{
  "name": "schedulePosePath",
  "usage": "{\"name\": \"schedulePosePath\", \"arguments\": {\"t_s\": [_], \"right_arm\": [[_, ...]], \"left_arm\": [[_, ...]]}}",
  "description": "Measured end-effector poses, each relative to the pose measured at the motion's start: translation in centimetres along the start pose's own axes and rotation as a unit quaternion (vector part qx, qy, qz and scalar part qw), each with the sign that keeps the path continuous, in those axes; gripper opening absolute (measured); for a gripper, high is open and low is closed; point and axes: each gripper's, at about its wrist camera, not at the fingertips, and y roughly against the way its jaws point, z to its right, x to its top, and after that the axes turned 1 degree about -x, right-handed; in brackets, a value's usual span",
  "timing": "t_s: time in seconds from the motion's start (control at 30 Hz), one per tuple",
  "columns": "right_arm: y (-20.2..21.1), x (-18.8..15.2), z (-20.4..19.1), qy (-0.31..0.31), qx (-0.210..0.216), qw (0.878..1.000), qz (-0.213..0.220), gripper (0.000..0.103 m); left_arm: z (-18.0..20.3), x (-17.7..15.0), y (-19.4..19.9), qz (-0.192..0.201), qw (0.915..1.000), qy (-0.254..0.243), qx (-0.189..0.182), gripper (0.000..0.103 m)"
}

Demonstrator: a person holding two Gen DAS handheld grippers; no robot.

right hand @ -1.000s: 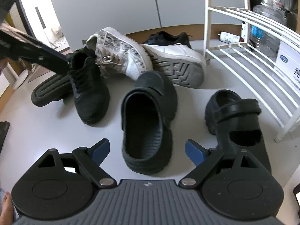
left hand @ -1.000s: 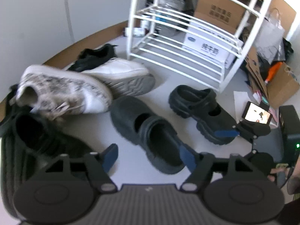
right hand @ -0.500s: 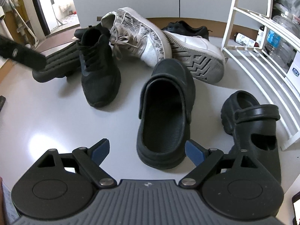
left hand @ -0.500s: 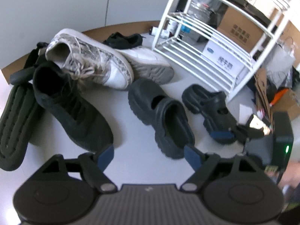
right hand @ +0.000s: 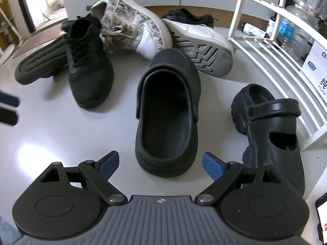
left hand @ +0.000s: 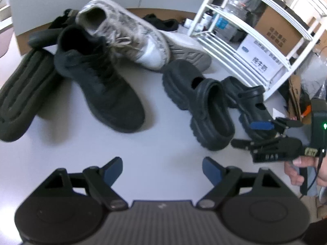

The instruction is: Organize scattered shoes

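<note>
Hovering over the shoe pile, your right tool is spread wide with nothing gripped, lined up just behind the heel of the black clog. Your left tool has just been opening and is empty too, above bare floor near the black sneaker. Second clog sits beside the white rack.
</note>
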Motion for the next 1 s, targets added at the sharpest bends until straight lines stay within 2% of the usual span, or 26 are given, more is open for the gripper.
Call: {"name": "schedulePosePath", "arguments": {"t_s": [0.1,0.27,0.47,0.7,1.0], "right_arm": [[-0.8,0.4,-0.2,-0.005,-0.002,1.0,0.0,0.092],[-2.5,0.8,-0.8,0.008,-0.014,1.0,-0.001,0.092],[-4.1,1.6,-0.6,0.005,-0.038,0.999,-0.01,0.092],[-5.6,2.0,-0.5,0.003,-0.041,0.999,-0.017,0.092],[-5.7,2.0,-0.1,0.054,-0.004,0.998,-0.028,0.087]], "left_arm": [[-0.5,-0.8,-0.2,-0.012,0.9998,0.015,-0.005,0.089],[0.1,-1.4,-0.6,-0.023,0.9997,0.002,-0.007,0.089],[-0.2,-1.5,-0.8,-0.027,0.9996,0.004,-0.004,0.089],[-0.9,-1.6,-1.0,-0.032,0.9992,0.021,0.004,0.089],[-1.0,-2.1,-1.3,-0.043,0.9986,0.03,0.003,0.089]]}}
